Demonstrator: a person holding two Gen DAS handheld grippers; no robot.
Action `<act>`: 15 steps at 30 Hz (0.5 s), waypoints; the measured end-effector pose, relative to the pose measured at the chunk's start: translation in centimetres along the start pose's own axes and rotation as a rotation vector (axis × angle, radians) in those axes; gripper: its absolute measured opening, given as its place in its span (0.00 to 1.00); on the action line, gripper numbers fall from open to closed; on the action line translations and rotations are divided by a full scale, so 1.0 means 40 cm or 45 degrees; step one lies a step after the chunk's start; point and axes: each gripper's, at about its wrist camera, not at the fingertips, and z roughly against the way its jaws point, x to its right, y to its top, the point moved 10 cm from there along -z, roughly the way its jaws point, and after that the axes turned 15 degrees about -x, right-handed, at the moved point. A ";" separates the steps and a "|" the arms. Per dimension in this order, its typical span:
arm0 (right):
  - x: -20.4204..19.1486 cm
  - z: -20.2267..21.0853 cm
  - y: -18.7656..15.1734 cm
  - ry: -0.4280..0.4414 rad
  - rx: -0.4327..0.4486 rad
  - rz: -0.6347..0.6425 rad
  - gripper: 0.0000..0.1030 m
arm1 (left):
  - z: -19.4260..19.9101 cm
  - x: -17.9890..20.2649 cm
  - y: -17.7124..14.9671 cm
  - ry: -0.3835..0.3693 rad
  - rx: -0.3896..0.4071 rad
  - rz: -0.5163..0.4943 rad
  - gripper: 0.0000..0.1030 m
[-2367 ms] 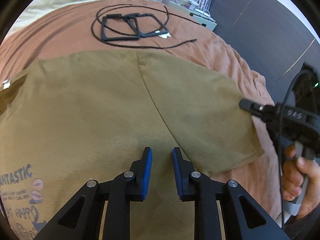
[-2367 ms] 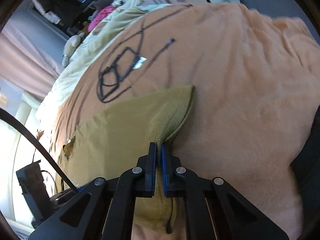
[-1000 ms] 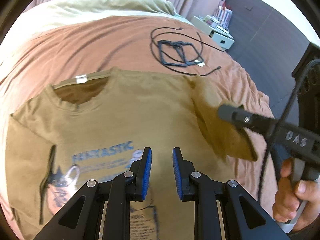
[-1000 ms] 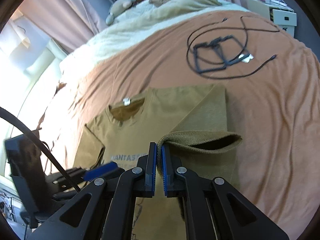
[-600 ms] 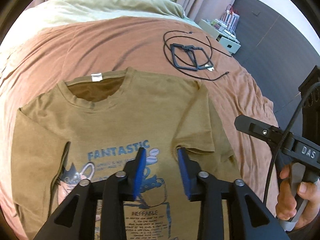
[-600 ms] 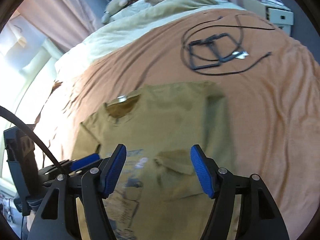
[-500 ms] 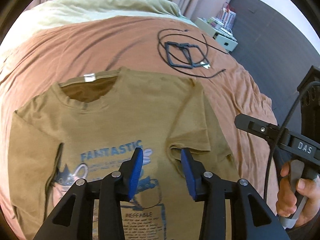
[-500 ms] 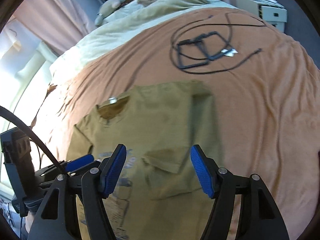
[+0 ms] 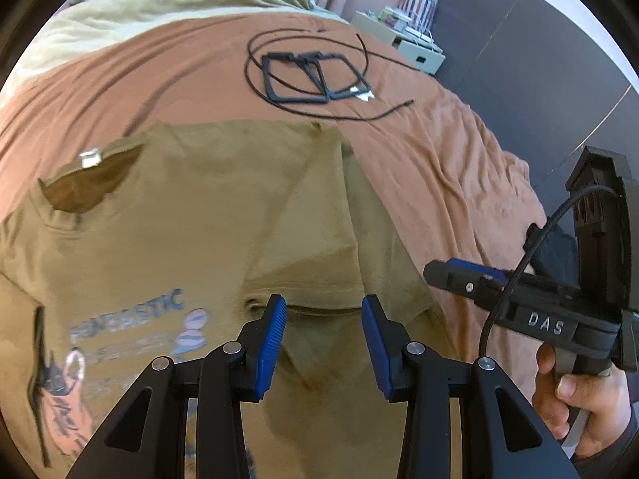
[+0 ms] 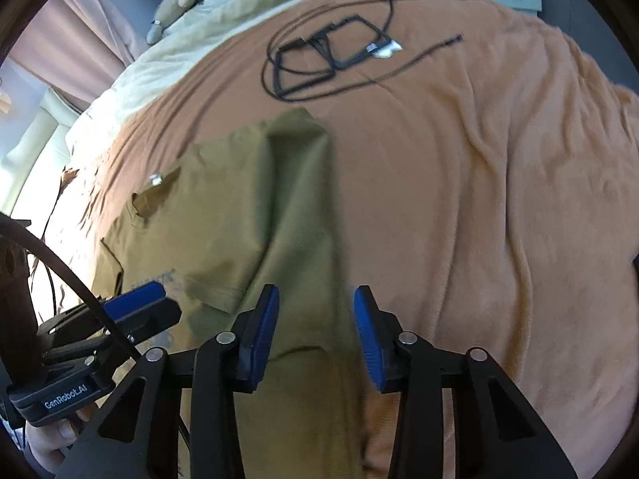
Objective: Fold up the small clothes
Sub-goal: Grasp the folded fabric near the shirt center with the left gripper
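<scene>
An olive T-shirt (image 9: pixel 199 219) with a blue "FANTASTIC" print lies face up on the orange-brown blanket (image 9: pixel 439 151). One sleeve is folded in across its front. My left gripper (image 9: pixel 323 307) hovers open just above the hem of that folded sleeve, with nothing between its blue pads. In the right wrist view the T-shirt (image 10: pixel 239 207) shows its folded side edge below my right gripper (image 10: pixel 315 299). Its jaws are closing, apart from the cloth and gripping nothing. Each gripper shows in the other view: the right gripper (image 9: pixel 459 275) in a hand (image 9: pixel 579 399), the left gripper (image 10: pixel 139 299).
A black cable with black frames (image 9: pixel 311 76) lies on the blanket beyond the shirt, also in the right wrist view as the cable (image 10: pixel 331 56). A cream duvet (image 9: pixel 159 4) covers the bed's far end. A white drawer unit (image 9: pixel 403 36) stands by the dark wall.
My right gripper let go of the sleeve, which now lies folded over the shirt's front. Both grippers opened and came down closer to the shirt.
</scene>
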 end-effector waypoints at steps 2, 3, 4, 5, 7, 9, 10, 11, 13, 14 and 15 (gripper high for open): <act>0.020 -0.017 -0.007 0.007 -0.021 -0.011 0.32 | -0.026 0.008 0.007 0.006 -0.013 -0.010 0.41; 0.026 -0.027 -0.008 0.011 -0.031 -0.018 0.30 | -0.037 0.012 0.011 0.006 -0.017 -0.014 0.41; 0.036 -0.034 -0.010 0.012 -0.041 -0.023 0.27 | -0.045 0.016 0.015 0.005 -0.018 -0.018 0.41; 0.045 -0.043 -0.007 0.011 -0.048 -0.025 0.26 | -0.052 0.019 0.019 0.008 -0.017 -0.021 0.41; 0.055 -0.053 -0.006 0.019 -0.050 -0.027 0.21 | -0.067 0.025 0.027 0.021 -0.018 -0.026 0.41; 0.064 -0.052 -0.005 0.035 -0.042 -0.026 0.19 | -0.088 0.027 0.032 0.040 -0.030 -0.032 0.41; 0.068 -0.053 -0.005 0.040 -0.040 -0.025 0.18 | -0.101 0.026 0.034 0.062 -0.035 -0.035 0.41; 0.072 -0.053 -0.006 0.043 -0.040 -0.025 0.17 | -0.111 0.022 0.035 0.084 -0.038 -0.036 0.40; 0.075 -0.054 -0.007 0.045 -0.037 -0.019 0.17 | -0.130 0.015 0.033 0.107 -0.042 -0.041 0.40; 0.078 -0.055 -0.009 0.044 -0.035 -0.014 0.17 | -0.135 0.013 0.032 0.115 -0.041 -0.044 0.40; 0.079 -0.056 -0.011 0.043 -0.034 -0.010 0.17 | -0.139 0.012 0.033 0.124 -0.034 -0.052 0.40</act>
